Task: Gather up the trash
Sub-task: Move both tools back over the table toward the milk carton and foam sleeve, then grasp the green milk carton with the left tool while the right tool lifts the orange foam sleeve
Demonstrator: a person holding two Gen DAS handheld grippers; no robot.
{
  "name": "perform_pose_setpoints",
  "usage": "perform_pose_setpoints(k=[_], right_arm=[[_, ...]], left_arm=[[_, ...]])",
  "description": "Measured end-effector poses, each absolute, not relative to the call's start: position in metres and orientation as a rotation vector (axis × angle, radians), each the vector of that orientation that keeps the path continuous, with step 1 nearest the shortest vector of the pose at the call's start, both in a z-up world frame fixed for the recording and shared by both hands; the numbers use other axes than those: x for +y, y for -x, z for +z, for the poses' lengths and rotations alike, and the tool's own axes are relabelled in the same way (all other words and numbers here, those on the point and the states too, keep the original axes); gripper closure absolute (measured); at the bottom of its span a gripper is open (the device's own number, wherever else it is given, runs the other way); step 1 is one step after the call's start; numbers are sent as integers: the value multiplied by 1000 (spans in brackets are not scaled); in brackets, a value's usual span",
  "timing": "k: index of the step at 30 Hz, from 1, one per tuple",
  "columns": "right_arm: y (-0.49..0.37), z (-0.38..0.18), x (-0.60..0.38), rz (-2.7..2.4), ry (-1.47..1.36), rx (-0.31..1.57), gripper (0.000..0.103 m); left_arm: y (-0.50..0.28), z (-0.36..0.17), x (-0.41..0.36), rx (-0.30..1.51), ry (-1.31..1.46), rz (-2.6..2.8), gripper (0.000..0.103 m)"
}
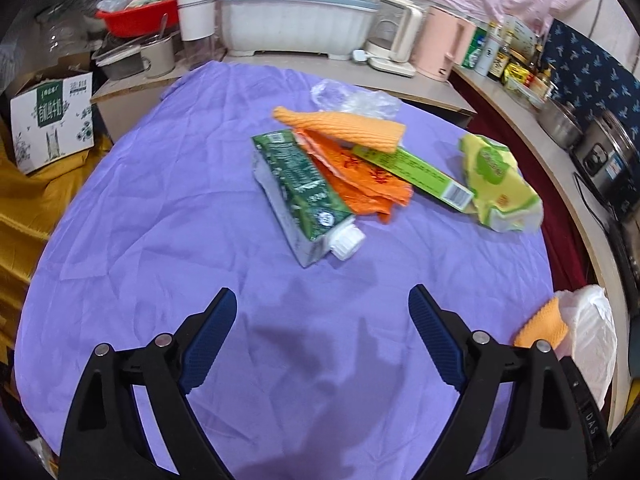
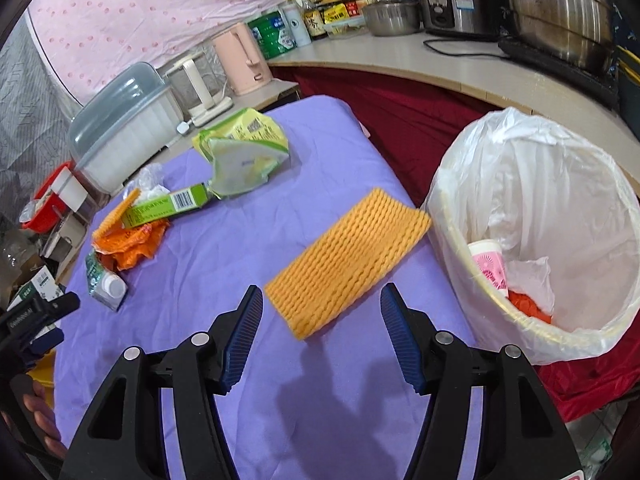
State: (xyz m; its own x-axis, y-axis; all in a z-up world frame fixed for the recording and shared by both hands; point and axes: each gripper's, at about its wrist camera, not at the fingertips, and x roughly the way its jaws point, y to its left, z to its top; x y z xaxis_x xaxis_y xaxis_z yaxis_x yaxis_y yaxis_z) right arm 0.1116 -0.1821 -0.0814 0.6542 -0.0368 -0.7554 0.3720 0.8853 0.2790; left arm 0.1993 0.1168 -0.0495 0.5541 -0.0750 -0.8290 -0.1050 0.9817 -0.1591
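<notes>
Nearest the right wrist camera, the right gripper [image 2: 322,336] hangs above the purple tablecloth [image 2: 224,240] with its blue-padded jaws spread wide and nothing between them. Just ahead of its tips lies a flat orange foam net sleeve [image 2: 348,260], one end reaching almost to the trash bin [image 2: 472,276], which stands at the table's right edge lined with a white plastic bag [image 2: 560,184]. Inside the bin show a pink-and-white paper cup [image 2: 490,262], crumpled white plastic and something orange.

Over on the left wrist view, the left gripper [image 1: 322,320] also stands wide open and empty over bare cloth. Farther out on the table sits the pile of trash: a green milk carton [image 1: 298,188] lying on its side with its white cap toward the camera, a crumpled orange plastic bag [image 1: 360,180] touching it, a long green box [image 1: 416,174] resting across the orange bag, and a second orange foam net sleeve [image 1: 340,124] lying over the top of the heap. A clear plastic wrapper [image 1: 352,98] sits just behind them, and a yellow-green tissue pack [image 1: 500,184] lies beside the box's barcoded end. Behind the table stand a grey-lidded dish drainer box [image 1: 296,12], a white kettle [image 1: 396,36] and a pink kettle [image 1: 438,42].
</notes>
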Motion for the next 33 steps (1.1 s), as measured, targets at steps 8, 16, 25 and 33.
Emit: perform_pose_setpoints(k=[8,16,25,33], right_arm=[[-131,-105,-182,-245,-449,875,43],[-155,-114,-180,-230,-444,892,58],[-176,-118,-169,-197,-441,904,85],[-179,-113,-160,-170,-432,889,93]], left_arm=[[-223,-60,132,997,232,60,16],[-257,-72,128,1012,245,78,16],[-280,-90,133,1050,258,65,38],[-268,-82,131,1040,258,17,56]])
